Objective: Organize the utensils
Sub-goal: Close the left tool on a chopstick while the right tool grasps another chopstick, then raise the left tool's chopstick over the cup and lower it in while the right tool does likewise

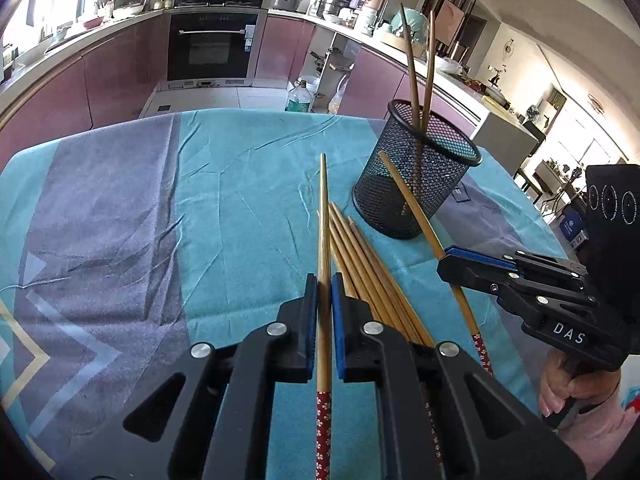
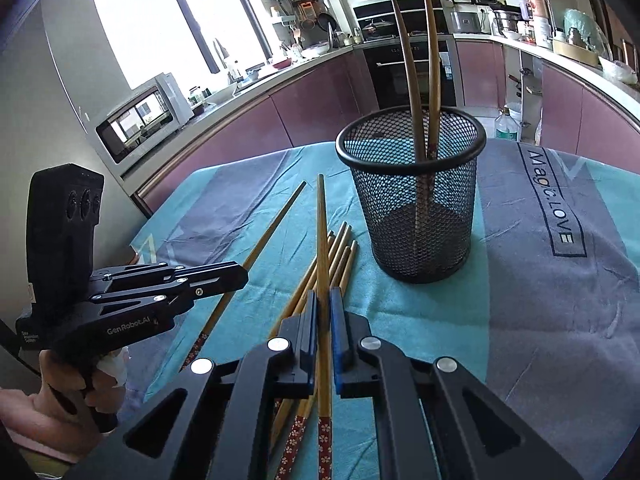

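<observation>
Risk sits mostly in how you are holding the two chopsticks, so watch that first. Your left claw (image 1: 325,292) is clamped on one chopstick (image 1: 323,216) close to its patterned end, and your right claw (image 2: 324,304) is clamped on another chopstick (image 2: 321,240) the same way, so each has a long tapered length sticking out ahead of the pads. Held so far back, either stick could swivel between the pads as you carry it, and a tip that has swung off line may strike the rim of the mesh cup (image 2: 412,200) instead of dropping inside. The cup looks light and stands free on the cloth-covered desk (image 2: 540,300), so a knock on its rim could tip it. With both sticks heading for one opening, they could also cross and jam against the two dark chopsticks (image 2: 420,80) already leaning inside the cup, tips up; nothing else shows in it. The loose chopsticks (image 2: 340,256) lie bundled on the cloth just beside the cup's base, on its near side, below both raised sticks.
</observation>
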